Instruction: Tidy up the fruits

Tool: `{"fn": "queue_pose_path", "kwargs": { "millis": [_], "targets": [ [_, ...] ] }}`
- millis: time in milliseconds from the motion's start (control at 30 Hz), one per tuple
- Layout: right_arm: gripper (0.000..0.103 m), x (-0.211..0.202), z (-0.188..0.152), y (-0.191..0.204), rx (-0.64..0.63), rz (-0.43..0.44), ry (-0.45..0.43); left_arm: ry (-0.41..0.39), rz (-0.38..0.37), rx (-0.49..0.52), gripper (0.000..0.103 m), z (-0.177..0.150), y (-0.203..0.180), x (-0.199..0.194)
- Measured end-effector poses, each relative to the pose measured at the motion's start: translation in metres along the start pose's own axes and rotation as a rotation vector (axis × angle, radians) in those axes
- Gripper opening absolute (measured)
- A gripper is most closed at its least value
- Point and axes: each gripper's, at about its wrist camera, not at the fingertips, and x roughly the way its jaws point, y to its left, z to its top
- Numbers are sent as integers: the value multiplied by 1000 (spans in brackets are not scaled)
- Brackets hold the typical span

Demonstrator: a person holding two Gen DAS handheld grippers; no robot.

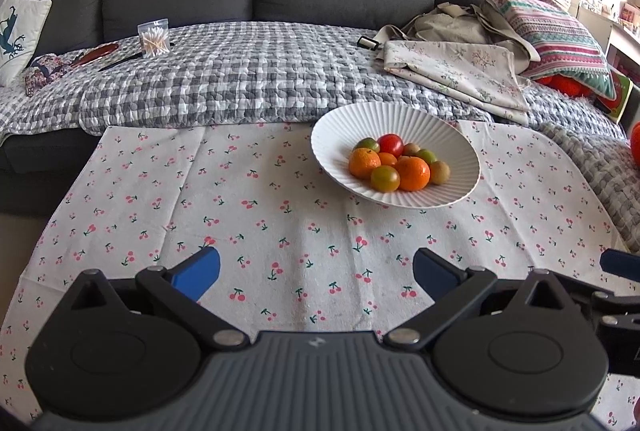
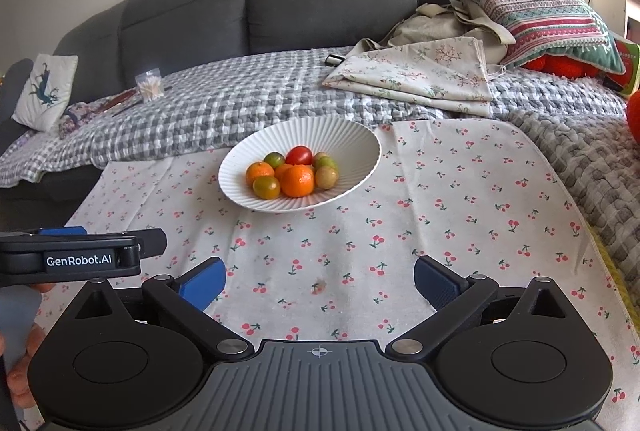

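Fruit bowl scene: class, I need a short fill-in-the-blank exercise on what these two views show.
1. The fruit lies in a ribbed ____ bowl.
2. The cloth under the bowl is printed with ____.
3. The one fully red fruit sits at the bowl's ____ side.
4. The left gripper and right gripper both hold ____.

Missing: white; cherries; far; nothing

Left black two-finger gripper with blue pads [image 1: 316, 273]: jaws spread wide, nothing between pads, held low and level, pointing forward. Right black two-finger gripper with blue pads [image 2: 320, 281]: jaws spread wide, nothing gripped, same low level pose. Left unit visible at left edge of right wrist view, just beside right unit.
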Motion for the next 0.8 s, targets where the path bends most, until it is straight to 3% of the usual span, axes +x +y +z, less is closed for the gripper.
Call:
{"fn": "queue_pose_path", "kwargs": {
  "millis": [800],
  "targets": [
    [102,1,0,2,-8,-4,3,-1,-20,26,102,-2,-6,1]
  ]
}}
